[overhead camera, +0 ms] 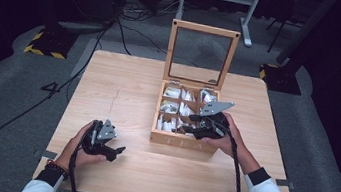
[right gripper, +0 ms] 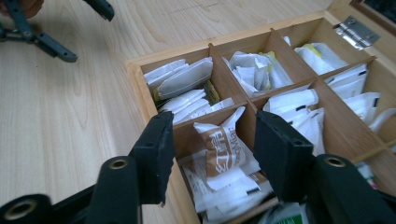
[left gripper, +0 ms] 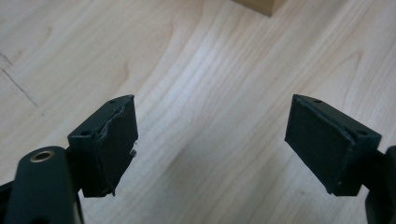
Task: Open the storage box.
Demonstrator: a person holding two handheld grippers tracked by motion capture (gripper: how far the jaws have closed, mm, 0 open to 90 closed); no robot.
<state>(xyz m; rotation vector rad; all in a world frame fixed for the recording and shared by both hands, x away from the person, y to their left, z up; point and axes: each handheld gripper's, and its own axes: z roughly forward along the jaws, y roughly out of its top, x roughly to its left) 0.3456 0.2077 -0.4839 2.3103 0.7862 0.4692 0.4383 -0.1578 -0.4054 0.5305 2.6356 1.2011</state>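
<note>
Jaws of your right gripper [right gripper: 210,154] stand partly apart, straddling a white sachet with a brown printed band [right gripper: 223,150] that stands up out of the front compartment of the open wooden tea box with its glass-paned lid raised [overhead camera: 183,141]. Your pads are not pressing on it yet; both black pads [right gripper: 280,154] show a sliver of gap to the paper, so nothing is held.

That sachet is the one the move turns on. It sits dead between your right jaws, just inside the box's front wall, and its long axis runs up and slightly away from you, tilted toward the box's middle divider. Your jaws flank its two flat faces, so a straight close should pinch it across the thin way. My read: you are lined up, and the risk is catching the loose white sachets [right gripper: 219,186] heaped under it in the same compartment.

Your right hand is the near one, hovering over the box's front edge. Your left gripper [overhead camera: 109,149] is well off to the left of the box, low over the bare pale wooden table [left gripper: 205,70], jaws spread wide and empty, nothing between the pads [left gripper: 114,149].
</note>
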